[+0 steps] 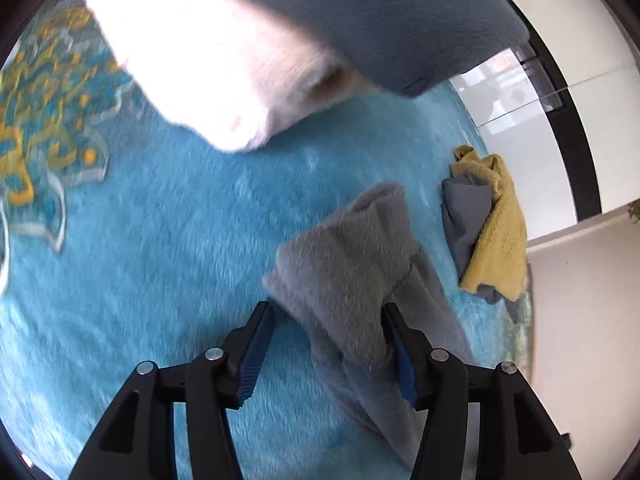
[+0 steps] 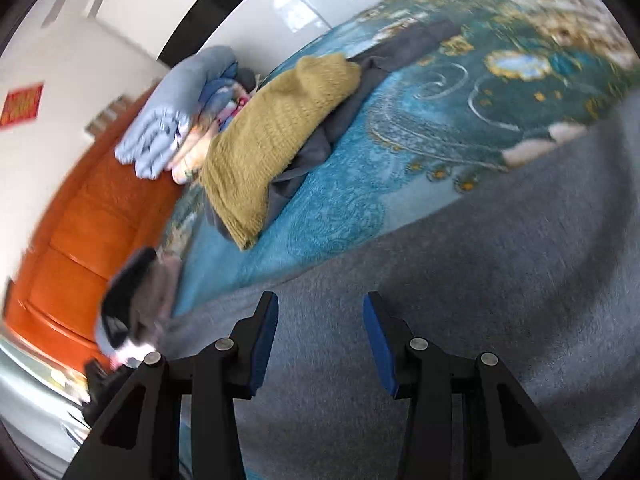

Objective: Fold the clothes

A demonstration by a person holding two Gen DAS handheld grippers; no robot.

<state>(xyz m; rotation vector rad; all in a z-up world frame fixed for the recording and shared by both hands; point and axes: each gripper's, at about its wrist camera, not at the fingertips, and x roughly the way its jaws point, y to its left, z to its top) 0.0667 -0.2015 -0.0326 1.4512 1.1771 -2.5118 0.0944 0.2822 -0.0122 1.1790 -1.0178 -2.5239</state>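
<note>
Left wrist view shows a plush turquoise carpet [image 1: 160,260] under a fuzzy grey garment [image 1: 352,272], bunched beside the half-open left gripper [image 1: 328,344], touching only its right pad. The right gripper [image 2: 320,344], jaws parted and empty, hovers over the same cloth [image 2: 440,280]. Judged: laying out; next, pinch a hem.

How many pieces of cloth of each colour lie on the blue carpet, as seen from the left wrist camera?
Grey fleece cloth: 1
Mustard yellow knit: 1
Slate grey garment under the knit: 1
Total: 3
</note>
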